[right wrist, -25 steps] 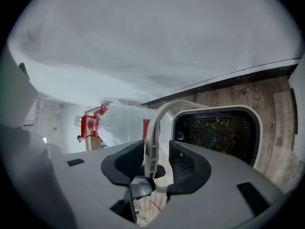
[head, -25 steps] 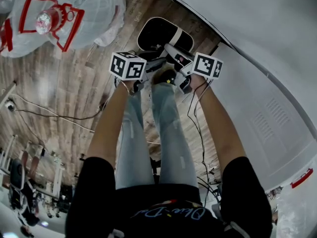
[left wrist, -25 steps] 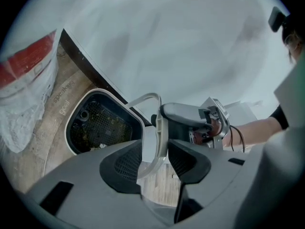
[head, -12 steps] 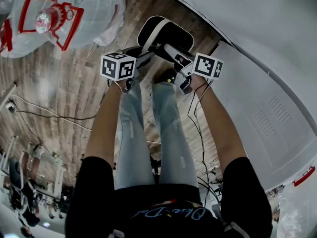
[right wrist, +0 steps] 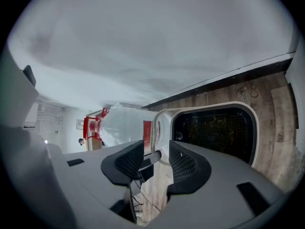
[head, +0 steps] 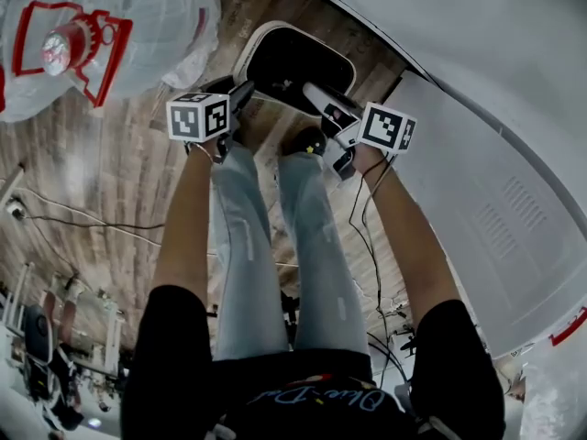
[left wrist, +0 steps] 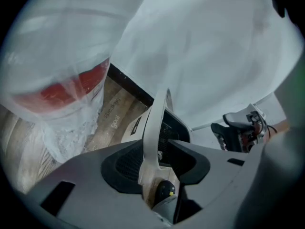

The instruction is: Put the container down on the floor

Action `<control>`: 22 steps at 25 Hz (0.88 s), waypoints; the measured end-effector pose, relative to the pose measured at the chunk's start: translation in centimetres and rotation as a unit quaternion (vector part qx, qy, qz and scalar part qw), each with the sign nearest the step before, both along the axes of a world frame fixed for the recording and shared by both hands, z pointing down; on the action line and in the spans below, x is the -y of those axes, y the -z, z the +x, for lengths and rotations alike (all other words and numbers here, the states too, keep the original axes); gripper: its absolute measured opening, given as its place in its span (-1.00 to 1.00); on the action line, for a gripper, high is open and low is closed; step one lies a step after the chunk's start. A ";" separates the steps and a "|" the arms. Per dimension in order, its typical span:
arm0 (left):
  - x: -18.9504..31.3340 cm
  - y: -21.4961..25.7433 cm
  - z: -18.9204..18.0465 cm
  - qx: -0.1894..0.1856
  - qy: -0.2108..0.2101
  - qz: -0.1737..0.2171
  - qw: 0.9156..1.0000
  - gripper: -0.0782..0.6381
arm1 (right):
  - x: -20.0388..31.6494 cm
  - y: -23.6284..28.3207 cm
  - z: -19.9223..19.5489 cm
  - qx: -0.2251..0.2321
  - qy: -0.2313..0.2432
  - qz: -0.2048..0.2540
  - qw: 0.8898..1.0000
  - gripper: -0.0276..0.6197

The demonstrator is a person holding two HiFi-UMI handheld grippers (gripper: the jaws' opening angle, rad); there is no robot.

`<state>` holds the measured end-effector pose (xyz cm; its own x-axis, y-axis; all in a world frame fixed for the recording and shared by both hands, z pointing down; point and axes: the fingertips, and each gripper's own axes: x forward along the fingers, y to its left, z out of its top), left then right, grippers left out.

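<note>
Plastic-wrapped object with a red frame [head: 69,39] at far left, standing on the wooden floor [head: 119,172], with a thin black cable [head: 92,216] trailing over the boards nearer the person. Next, the left gripper [head: 240,94], held at arm's length and angled down at the left edge of the container [head: 289,62]. In the left gripper view, the container's white rim stands upright in the gap between the jaws. The jaws have just been closing, but they are not yet clamped: the rim lies close against the left pad, and clear space remains on the side of the right pad.

Centre: the container, white-rimmed with a dark interior, low on the boards at the foot of the wall, just beyond the person's shoe [head: 307,141]. Whether its base bears fully on the floor cannot be told.

Right of it, the right gripper [head: 319,99], its fingers reaching over the container's near edge. In the right gripper view, its jaws stand apart and released, with the rim beyond the pads, not between them. Far right, a white wall panel [head: 477,108].
</note>
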<state>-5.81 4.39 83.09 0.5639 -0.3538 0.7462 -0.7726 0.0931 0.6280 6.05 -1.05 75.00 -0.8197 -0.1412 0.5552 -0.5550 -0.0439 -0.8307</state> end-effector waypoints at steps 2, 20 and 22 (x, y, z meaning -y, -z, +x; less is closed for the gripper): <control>-0.1 -1.0 -0.5 0.008 0.006 -0.008 1.000 -0.37 | -0.4 0.1 0.1 0.001 -0.001 -0.004 1.000 -0.45; -2.1 -1.3 -1.9 0.023 0.008 -0.055 0.998 -0.39 | 0.2 2.8 -1.1 0.007 -0.009 0.017 1.000 -0.45; -2.0 -0.5 -1.6 0.018 0.008 -0.049 0.999 -0.41 | 0.3 3.3 -1.1 0.009 -0.012 0.020 1.000 -0.45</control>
